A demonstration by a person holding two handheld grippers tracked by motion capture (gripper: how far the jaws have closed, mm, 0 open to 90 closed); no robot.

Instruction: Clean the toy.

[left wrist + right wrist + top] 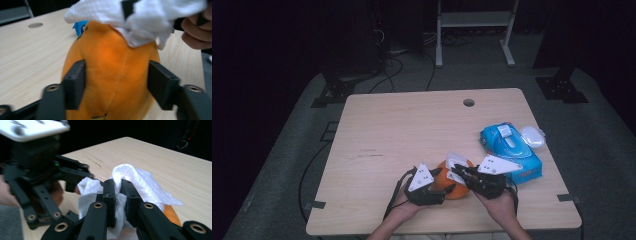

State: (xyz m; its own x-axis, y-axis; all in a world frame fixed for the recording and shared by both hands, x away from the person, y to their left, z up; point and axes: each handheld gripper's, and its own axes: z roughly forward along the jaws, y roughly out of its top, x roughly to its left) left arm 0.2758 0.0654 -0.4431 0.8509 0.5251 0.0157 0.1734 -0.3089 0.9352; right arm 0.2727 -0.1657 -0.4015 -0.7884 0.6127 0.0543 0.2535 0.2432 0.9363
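no legible text or labels

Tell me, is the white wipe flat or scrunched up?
Scrunched up. The right tool pinches the white wipe into bunched folds on the orange plush toy.

A soft toy (451, 186) sits on the desk (402, 135), near the front edge. A wipe (456, 161) lies on top of the toy. The left gripper (443, 189) is on the toy's left side, and the right gripper (458, 172) is on its right. A pack of wipes (512, 150) lies to the right, a little farther back. A small lid (532, 136) rests just beside the pack, on its right.
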